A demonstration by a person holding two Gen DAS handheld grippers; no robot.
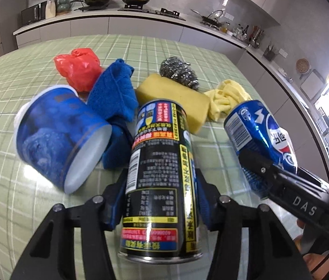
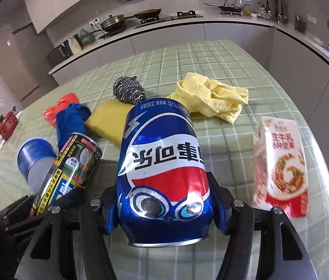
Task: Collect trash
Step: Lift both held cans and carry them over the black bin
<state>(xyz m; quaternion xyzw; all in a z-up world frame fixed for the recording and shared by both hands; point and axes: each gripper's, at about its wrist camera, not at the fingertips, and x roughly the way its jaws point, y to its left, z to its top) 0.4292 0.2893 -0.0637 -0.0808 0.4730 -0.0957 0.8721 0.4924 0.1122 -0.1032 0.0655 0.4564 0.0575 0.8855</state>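
Observation:
My left gripper [image 1: 159, 186] is shut on a black drink can with yellow labels [image 1: 157, 163], bottom end towards the camera, held just above the table. My right gripper [image 2: 164, 207] is shut on a dented blue cola can [image 2: 164, 163], also lifted and tilted. In the left wrist view the cola can [image 1: 258, 128] hangs to the right of the black can. A blue paper cup [image 1: 59, 140] lies on its side at the left. At the right edge of the table lies a red-and-white food carton [image 2: 281, 163].
On the green checked tablecloth [image 1: 24, 198] beyond the cans lie a red plastic bag [image 1: 78, 67], a blue cloth [image 1: 115, 93], a yellow sponge [image 1: 173, 100], a steel scourer [image 1: 178, 72] and a yellow cloth [image 1: 227, 95]. A kitchen counter with pans runs behind.

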